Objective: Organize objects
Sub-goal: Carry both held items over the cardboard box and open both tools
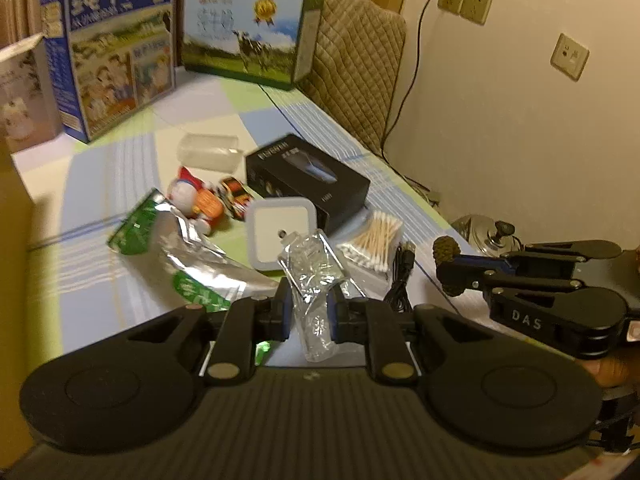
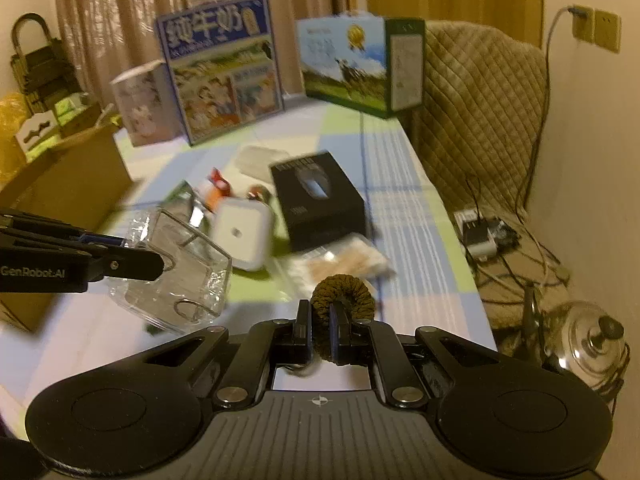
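Note:
My left gripper is shut on a clear plastic pouch, held above the table's near edge; the pouch also shows in the right wrist view. My right gripper is shut on a brown fuzzy hair tie, seen from the side in the left wrist view. On the checked tablecloth lie a black box, a white square night light, cotton swabs, a foil snack bag, a Doraemon toy, a toy car and a clear case.
Two milk cartons stand at the back of the table. A black USB cable lies by the swabs. A cardboard box stands left of the table. A quilted chair, cables and a steel kettle are on the right.

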The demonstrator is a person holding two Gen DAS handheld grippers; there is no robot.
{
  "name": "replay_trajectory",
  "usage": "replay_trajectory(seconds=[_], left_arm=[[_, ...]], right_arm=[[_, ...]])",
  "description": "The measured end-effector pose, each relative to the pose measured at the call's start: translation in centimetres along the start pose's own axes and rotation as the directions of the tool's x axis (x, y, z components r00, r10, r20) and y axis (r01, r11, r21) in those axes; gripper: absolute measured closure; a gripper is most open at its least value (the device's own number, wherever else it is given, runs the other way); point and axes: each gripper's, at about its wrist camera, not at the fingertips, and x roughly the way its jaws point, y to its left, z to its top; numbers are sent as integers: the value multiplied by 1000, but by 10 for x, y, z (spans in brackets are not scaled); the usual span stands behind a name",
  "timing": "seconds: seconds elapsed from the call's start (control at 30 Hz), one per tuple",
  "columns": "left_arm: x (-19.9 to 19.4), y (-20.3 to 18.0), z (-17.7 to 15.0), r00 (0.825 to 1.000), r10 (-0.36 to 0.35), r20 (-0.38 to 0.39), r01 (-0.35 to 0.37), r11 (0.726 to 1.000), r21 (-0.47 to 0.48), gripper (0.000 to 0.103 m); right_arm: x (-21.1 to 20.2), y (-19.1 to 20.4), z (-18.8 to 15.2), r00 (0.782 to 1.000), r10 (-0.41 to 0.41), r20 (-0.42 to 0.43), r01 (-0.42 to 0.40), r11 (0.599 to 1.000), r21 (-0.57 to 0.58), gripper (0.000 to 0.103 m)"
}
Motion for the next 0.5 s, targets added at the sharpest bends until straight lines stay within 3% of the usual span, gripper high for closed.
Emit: replay_trajectory(seconds=[0.27,0.5], left_arm=[[-63,23,5,996,63,65,-63,998,-3,90],[-135,67,7,978,165,127,-161,986,-42,90]], right_arm=[[-31,47,29,996,61,58,-58,997,-58,98],[-49,111,56,980,179,84,-166,976,-141,98]])
